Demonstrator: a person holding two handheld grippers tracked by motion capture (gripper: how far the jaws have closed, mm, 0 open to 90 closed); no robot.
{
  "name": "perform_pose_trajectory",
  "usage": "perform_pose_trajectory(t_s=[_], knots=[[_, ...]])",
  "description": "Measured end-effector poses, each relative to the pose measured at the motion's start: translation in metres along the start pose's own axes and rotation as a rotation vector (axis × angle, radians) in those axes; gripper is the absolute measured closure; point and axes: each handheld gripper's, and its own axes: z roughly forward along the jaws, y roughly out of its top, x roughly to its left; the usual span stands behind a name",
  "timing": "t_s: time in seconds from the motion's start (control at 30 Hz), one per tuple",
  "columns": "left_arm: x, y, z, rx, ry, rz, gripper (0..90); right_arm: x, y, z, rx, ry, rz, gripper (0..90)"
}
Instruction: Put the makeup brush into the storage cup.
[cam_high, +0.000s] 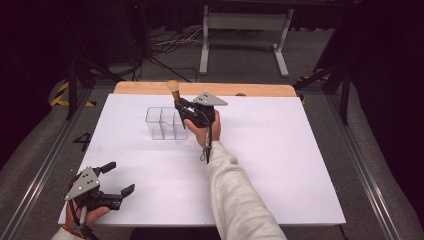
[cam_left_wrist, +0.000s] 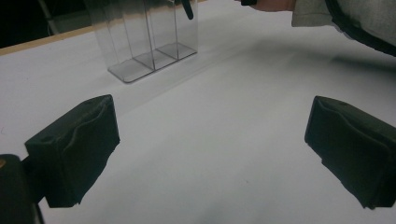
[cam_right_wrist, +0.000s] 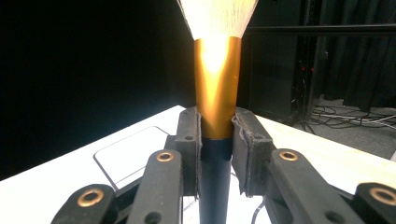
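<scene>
A makeup brush (cam_high: 174, 95) with a tan head, gold ferrule (cam_right_wrist: 217, 93) and black handle is held bristles up and tilted, by my right gripper (cam_high: 186, 111), which is shut on its handle (cam_right_wrist: 215, 154). It hangs over the right end of a clear three-compartment organizer (cam_high: 164, 123) standing on the white table sheet (cam_high: 280, 150). The handle's lower end dips into the rightmost compartment (cam_left_wrist: 187, 9). My left gripper (cam_high: 117, 178) rests at the table's near left corner, open, with nothing between its pads (cam_left_wrist: 77, 149).
A bare wooden strip (cam_high: 250, 90) runs along the table's far edge. Beyond it are a white stand's legs (cam_high: 280, 55) and cables on the floor. A grey-sleeved forearm (cam_high: 235, 195) crosses the sheet from the near edge.
</scene>
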Motion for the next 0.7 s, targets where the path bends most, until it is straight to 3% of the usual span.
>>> perform_pose_trajectory(t_s=[0.23, 0.37, 0.5, 0.7], knots=[[0.000, 0.000, 0.000, 0.000, -0.001, 0.003, 3.6, 0.002, 0.000, -0.001, -0.001, -0.011, 0.004, 73.0], [0.000, 0.000, 0.000, 0.003, -0.002, 0.002, 3.7, 0.001, 0.002, -0.002, -0.005, -0.021, 0.010, 62.6], [0.000, 0.000, 0.000, 0.004, 0.000, 0.005, 3.6, 0.002, 0.005, -0.007, -0.002, -0.013, -0.012, 61.0], [0.000, 0.000, 0.000, 0.005, 0.000, 0.004, 3.7, 0.002, 0.014, -0.018, -0.014, -0.037, -0.046, 55.2]])
